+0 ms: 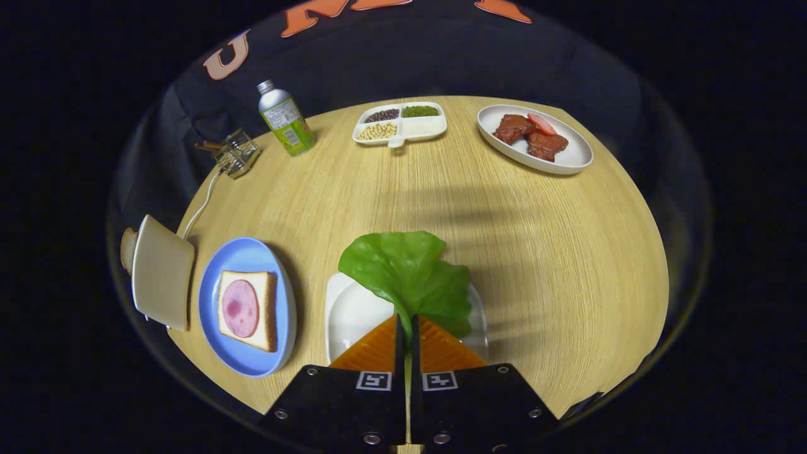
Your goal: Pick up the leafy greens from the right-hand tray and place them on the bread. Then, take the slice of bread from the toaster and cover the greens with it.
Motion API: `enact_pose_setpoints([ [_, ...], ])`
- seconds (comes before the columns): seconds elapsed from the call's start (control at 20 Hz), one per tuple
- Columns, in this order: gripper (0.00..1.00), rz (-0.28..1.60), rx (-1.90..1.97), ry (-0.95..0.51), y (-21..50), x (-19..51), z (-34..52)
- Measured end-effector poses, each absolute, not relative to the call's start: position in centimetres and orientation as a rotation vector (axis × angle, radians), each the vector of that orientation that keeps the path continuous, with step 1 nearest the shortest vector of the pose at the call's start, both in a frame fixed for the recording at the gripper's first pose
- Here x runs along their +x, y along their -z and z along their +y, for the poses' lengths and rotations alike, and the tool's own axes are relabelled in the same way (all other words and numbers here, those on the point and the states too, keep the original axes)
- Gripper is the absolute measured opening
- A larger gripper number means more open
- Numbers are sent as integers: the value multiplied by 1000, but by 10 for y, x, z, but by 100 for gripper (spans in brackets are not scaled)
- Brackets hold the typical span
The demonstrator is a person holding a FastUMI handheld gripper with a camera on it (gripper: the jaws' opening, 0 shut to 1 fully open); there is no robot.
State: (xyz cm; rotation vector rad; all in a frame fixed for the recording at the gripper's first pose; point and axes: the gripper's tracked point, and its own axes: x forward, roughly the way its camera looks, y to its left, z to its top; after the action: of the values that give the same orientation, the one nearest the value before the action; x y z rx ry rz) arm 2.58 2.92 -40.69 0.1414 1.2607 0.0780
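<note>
My gripper (406,328) is shut on the stem end of a green lettuce leaf (403,271), and the leaf fans out ahead of the fingers. It hangs above a white tray (353,312) that lies just under the fingers. To the left of that tray a blue plate (246,258) holds a slice of bread (268,309) topped with a round of pink ham (241,308). Further left stands a cream toaster (162,272) with a slice of bread (128,249) sticking out of it.
The round wooden table (536,252) carries a divided white dish of beans (400,123) at the back, a white plate of brown meat (536,137) at the back right, a green bottle (285,118) and a small glass holder (236,152) at the back left. A white cable (202,205) runs from the toaster.
</note>
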Motion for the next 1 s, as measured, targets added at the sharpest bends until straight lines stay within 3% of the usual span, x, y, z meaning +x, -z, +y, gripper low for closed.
enact_pose_setpoints([
  [0.55, 3, 1152, 136, -287, 350, 29, 119],
  [1.0, 3, 1200, 107, -401, 368, 27, 187],
])
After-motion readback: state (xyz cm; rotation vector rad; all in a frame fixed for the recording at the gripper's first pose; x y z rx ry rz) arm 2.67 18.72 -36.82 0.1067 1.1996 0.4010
